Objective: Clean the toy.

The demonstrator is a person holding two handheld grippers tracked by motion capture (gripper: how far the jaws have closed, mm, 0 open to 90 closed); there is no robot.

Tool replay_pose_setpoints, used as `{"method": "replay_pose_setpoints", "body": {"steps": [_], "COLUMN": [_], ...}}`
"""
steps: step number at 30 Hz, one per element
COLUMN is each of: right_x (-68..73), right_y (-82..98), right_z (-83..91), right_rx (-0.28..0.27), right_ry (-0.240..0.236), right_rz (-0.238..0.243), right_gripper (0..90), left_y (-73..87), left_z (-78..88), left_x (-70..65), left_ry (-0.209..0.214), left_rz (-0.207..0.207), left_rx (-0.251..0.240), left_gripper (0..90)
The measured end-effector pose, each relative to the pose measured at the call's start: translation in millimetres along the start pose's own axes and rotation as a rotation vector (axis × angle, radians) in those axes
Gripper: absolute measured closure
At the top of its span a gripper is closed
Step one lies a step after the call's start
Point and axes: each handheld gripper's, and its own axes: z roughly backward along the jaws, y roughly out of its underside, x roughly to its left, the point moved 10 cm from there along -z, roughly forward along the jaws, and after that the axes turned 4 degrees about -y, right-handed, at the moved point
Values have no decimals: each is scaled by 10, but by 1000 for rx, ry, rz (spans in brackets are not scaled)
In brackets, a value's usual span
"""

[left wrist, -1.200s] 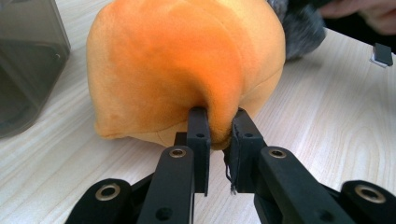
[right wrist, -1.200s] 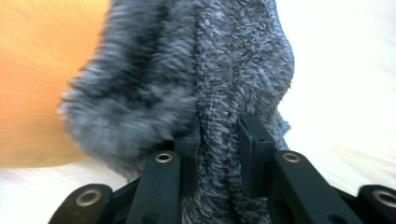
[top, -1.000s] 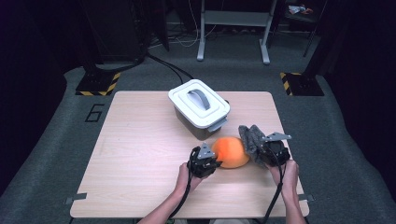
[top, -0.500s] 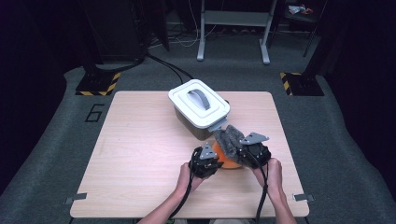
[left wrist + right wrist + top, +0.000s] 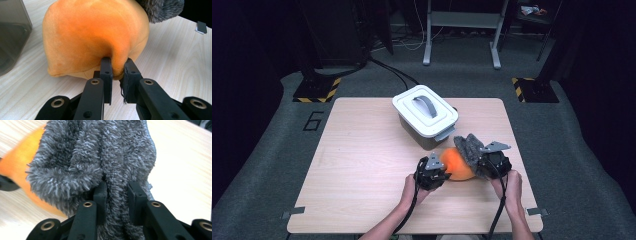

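Here, orange plush [image 5: 95, 37] pinched in left tool [image 5: 117, 72], grey fluffy cloth [image 5: 100, 157] in right tool [image 5: 116, 195].

A soft orange plush toy [image 5: 458, 164] sat at lower centre of the high view, plain in colour with a paler sheen on top, and a shaggy dark-grey fuzzy cloth [image 5: 473, 147] draped its right side. Above them a grey-walled plastic box [image 5: 426, 118] carried a white lid and a grey handle. The pale wood-grain table [image 5: 362, 165] was light beige, and yellow-and-black striped blocks [image 5: 317, 90] lay on the dark grey floor at upper left and right.
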Motion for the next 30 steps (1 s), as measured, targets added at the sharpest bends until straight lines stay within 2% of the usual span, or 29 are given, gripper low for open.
{"method": "replay_pose_setpoints", "body": {"steps": [9, 14, 22, 26, 30], "right_x": [-227, -280, -348, -369, -385], "right_y": [235, 340, 525, 500, 377], "right_z": [-147, -236, -434, -381, -202], "right_rx": [50, 83, 132, 125, 84], "right_ry": [21, 21, 25, 33, 64], "right_rz": [-73, -101, -108, -113, -109], "right_gripper": [718, 718, 718, 717, 718], "left_y": [-1, 0, -2, -6, 2], "left_z": [-2, -1, -1, 4, 14], "left_x": [6, 6, 5, 18, 39], "left_ry": [-1, -1, -1, -6, -7], "left_rz": [-1, -1, -1, 0, 5], "left_rx": [1, 2, 2, 0, 3], "left_gripper": [805, 805, 805, 805, 805]}}
